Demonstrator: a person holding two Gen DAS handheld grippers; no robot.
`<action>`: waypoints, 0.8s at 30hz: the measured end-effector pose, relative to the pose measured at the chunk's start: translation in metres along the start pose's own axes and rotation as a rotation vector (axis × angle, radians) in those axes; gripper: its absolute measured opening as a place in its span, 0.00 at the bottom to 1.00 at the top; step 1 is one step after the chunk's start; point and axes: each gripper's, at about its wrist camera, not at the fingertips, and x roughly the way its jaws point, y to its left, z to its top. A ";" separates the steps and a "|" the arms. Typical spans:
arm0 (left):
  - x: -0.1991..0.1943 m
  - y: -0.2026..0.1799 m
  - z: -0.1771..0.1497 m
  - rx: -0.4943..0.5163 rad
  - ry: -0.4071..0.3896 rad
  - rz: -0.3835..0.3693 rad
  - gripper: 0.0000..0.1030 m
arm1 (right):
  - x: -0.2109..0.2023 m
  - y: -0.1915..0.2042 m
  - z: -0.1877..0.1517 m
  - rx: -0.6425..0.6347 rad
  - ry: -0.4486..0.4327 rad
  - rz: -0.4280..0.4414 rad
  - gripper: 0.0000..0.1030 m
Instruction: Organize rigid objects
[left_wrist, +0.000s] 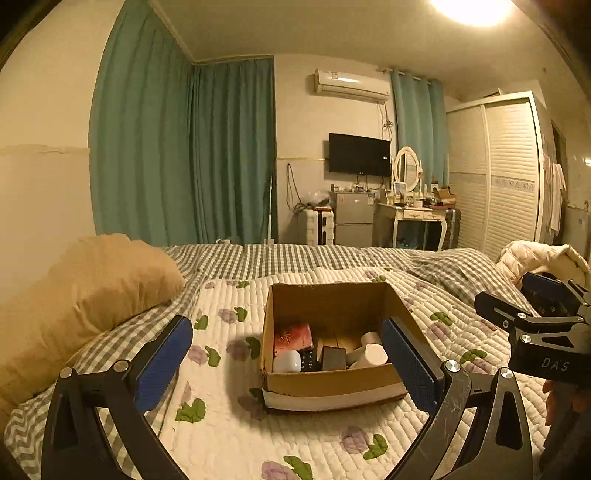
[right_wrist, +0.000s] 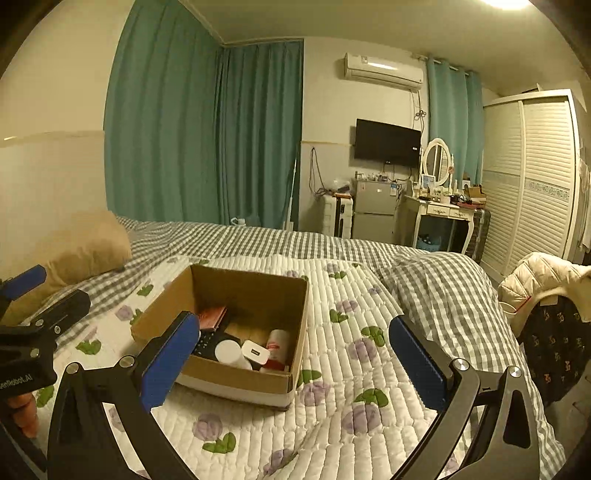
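An open cardboard box (left_wrist: 332, 384) sits on the quilted bed; it also shows in the right wrist view (right_wrist: 236, 380). Inside lie a red packet (left_wrist: 293, 336), a white rounded object (left_wrist: 287, 362), a dark block (left_wrist: 333, 357), a white bottle (left_wrist: 371, 355), a white charger (right_wrist: 255, 352) and a red-and-white tube (right_wrist: 277, 347). My left gripper (left_wrist: 291, 360) is open and empty, its blue pads (left_wrist: 162, 363) straddling the box from just in front. My right gripper (right_wrist: 295, 363) is open and empty, over the box's right front corner.
A tan pillow (left_wrist: 85, 291) lies at the left on the checked sheet. A cream jacket (right_wrist: 543, 273) and dark garment (right_wrist: 554, 350) hang at the right bed edge. The flowered quilt (left_wrist: 229, 435) surrounds the box. Far off stand a dresser, fridge and wardrobe.
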 end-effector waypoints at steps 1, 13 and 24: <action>-0.002 0.002 0.000 -0.005 0.002 -0.002 1.00 | 0.001 0.000 -0.001 0.000 0.004 0.000 1.00; 0.005 0.003 -0.003 -0.013 0.045 0.000 1.00 | 0.004 -0.001 -0.003 0.011 0.026 -0.008 1.00; 0.006 0.006 -0.003 -0.018 0.060 0.005 1.00 | 0.006 -0.002 -0.006 0.020 0.040 -0.009 1.00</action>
